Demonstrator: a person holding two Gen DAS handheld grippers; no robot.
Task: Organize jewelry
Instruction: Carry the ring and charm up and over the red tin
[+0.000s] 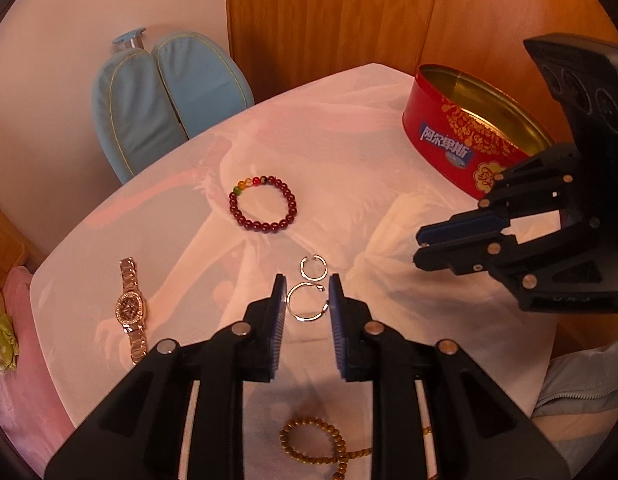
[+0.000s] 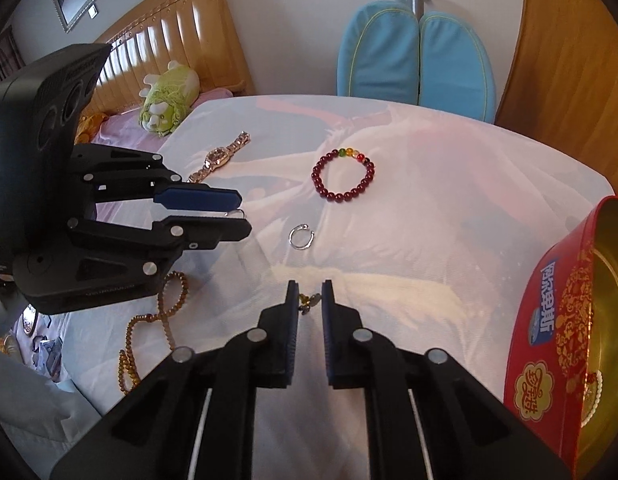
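The left gripper (image 1: pixel 307 300) holds a thin silver hoop (image 1: pixel 306 303) between its blue pads; the hoop is open at one point, with a tiny ball at the end, and the pads press on its two sides. In the right wrist view this same hoop shows only as a bright edge at the tips of the left tongs. A second, smaller silver hoop (image 1: pixel 313 267) of the same kind lies on the white cloth (image 1: pixel 349 152) just beyond the first one.

The right gripper (image 2: pixel 309 300) is nearly closed – its jaws pinch a small piece (image 2: pixel 309 302) with golden beads and a dark metal part, too small to name exactly.

Farther on the cloth lies a bracelet (image 1: pixel 263 204) of dark red round beads, with a few beads in green, yellow and orange on one side. To the left of it is a rose-gold wristwatch (image 1: pixel 131 308) with a metal band and a dark dial with little stones around. A long string of brown wooden beads (image 2: pixel 157 320) lies coiled near the front edge, under the left tongs.

At the right side stands an open red tin (image 1: pixel 465 140), gold inside, with golden ornament. It has a blue label with white Chinese characters – 阿尔卑斯 – and a round gold seal whose characters I cannot read surely.
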